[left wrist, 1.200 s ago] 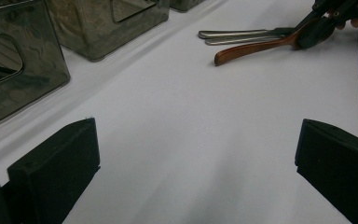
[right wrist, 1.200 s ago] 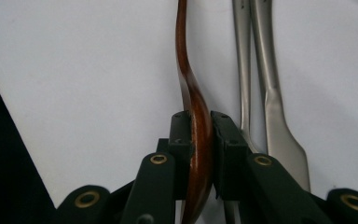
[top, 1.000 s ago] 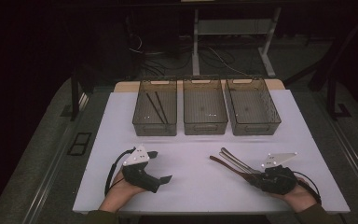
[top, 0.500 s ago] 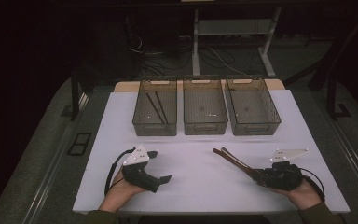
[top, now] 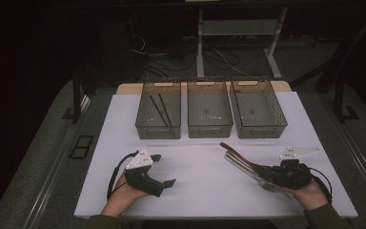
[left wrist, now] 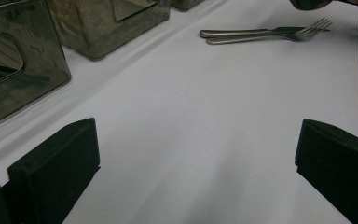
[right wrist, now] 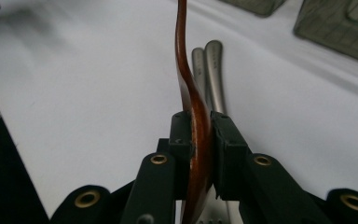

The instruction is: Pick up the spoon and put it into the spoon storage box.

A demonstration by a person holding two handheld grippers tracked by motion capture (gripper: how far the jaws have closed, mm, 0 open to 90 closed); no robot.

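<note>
Wooden spoon clamped in my right gripper, lower centre; metal cutlery unsorted on table, left gripper agape, idle.

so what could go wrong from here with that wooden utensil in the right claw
1. The right claw pinches the curved brown wooden utensil on its thin edge near one end, so the long free end could swivel or slip as it lifts.
2. The two silver metal forks lie right beside it and might get dragged.
3. The three clear plastic bins stand close together, so it could drop into the wrong one.
</note>
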